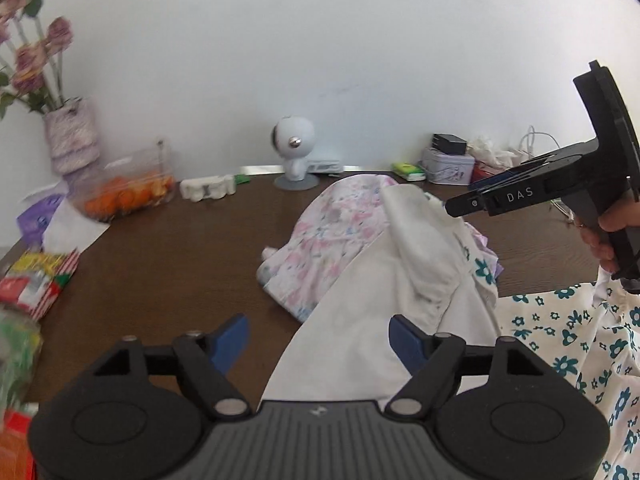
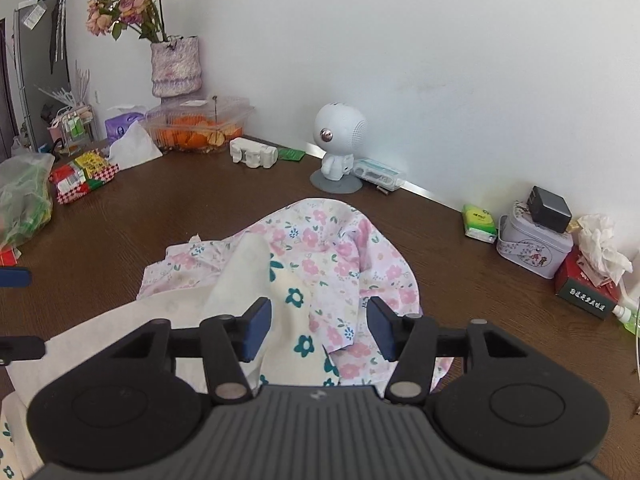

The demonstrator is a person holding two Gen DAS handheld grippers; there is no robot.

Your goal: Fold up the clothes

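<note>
A crumpled pink-flowered garment (image 2: 332,248) lies mid-table on the dark wooden table (image 2: 200,200). Draped over its near side is a white garment with teal flowers (image 2: 296,300), its plain inner side (image 1: 380,300) turned up. My left gripper (image 1: 318,332) stands open just above that plain white cloth, pads clear of it. My right gripper (image 2: 319,320) is open over the teal-flowered fold, touching nothing. In the left wrist view the right gripper (image 1: 456,208) hovers at the pile's right side, held by a hand (image 1: 608,232). The pink garment (image 1: 320,240) lies beyond.
Along the wall stand a vase of dried roses (image 2: 174,64), a clear box of oranges (image 2: 200,128), a white robot figure (image 2: 340,136), a green tissue pack (image 2: 478,220) and a tin (image 2: 532,248). Snack packets (image 2: 84,176) and a plastic bag (image 2: 24,200) sit left.
</note>
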